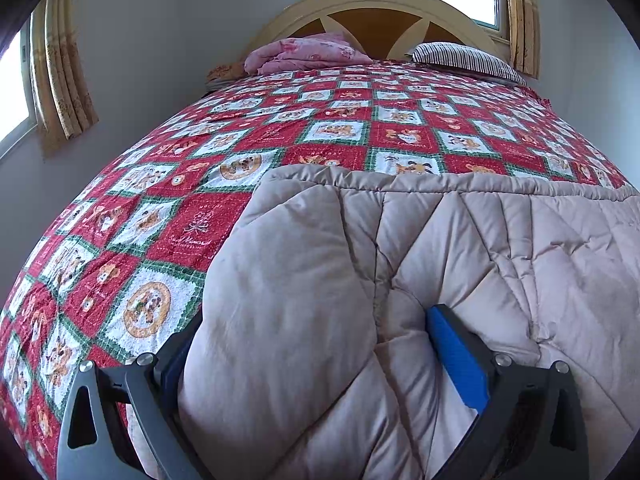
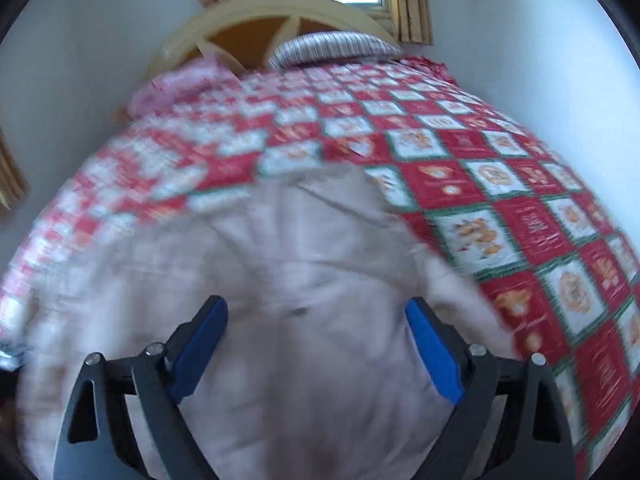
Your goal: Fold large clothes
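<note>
so the beige quilted puffer coat is lying on the near part of the bed, on top of a red, white and green patchwork bedspread with little cartoon squares all over it. in the left wrist view its top edge runs straight across the bed and its left side bulges out in a fat roll.

the left gripper has its jaws spread wide with that padded roll of coat filling the gap between them — the right blue pad presses into the fabric, the left finger is mostly hidden behind the bulge, so it's around the coat but i can't say it's truly clamped.

the right gripper is also wide apart, both blue pads in plain sight, with coat fabric beneath and between them. that view is motion-blurred, so whether the pads touch the cloth is hard to tell.

up at the far end there's an arched cream headboard, a bunched pink blanket on the left and a striped pillow on the right, with yellow curtains at the windows.
</note>
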`<state>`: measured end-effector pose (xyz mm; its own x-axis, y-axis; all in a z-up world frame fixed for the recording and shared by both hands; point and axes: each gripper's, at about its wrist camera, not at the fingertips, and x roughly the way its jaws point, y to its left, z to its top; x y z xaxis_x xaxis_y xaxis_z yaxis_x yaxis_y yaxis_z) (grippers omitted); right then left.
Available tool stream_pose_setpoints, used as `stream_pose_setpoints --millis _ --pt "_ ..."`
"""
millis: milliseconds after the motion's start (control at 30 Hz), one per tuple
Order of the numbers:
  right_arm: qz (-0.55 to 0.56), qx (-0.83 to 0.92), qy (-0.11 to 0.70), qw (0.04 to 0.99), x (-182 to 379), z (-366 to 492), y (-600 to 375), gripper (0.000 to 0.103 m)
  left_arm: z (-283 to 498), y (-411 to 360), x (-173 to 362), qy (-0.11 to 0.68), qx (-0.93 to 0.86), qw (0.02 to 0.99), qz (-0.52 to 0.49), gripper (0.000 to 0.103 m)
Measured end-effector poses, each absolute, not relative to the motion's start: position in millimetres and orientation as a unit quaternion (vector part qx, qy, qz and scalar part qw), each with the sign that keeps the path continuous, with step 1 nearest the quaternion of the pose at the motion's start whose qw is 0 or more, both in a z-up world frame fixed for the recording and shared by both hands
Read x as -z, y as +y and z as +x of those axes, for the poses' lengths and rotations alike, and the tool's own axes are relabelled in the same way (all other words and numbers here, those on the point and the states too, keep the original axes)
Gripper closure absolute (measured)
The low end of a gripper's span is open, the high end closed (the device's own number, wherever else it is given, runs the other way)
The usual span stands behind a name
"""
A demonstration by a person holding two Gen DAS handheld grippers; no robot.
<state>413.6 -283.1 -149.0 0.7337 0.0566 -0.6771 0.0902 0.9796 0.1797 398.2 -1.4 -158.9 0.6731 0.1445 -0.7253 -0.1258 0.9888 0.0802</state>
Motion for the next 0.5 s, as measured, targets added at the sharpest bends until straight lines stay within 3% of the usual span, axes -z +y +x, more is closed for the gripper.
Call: stream_pose_setpoints --millis 267,500 --pt "-0.014 -0.066 0.375 0.925 160 398 -174 0.009 399 -1 159 0.397 -0.073 0.915 0.011 0.001" --pt "-0.039 -0.035 0.387 0.921 192 404 -171 0.0 398 -1 159 0.396 -0.073 0.915 0.01 0.001"
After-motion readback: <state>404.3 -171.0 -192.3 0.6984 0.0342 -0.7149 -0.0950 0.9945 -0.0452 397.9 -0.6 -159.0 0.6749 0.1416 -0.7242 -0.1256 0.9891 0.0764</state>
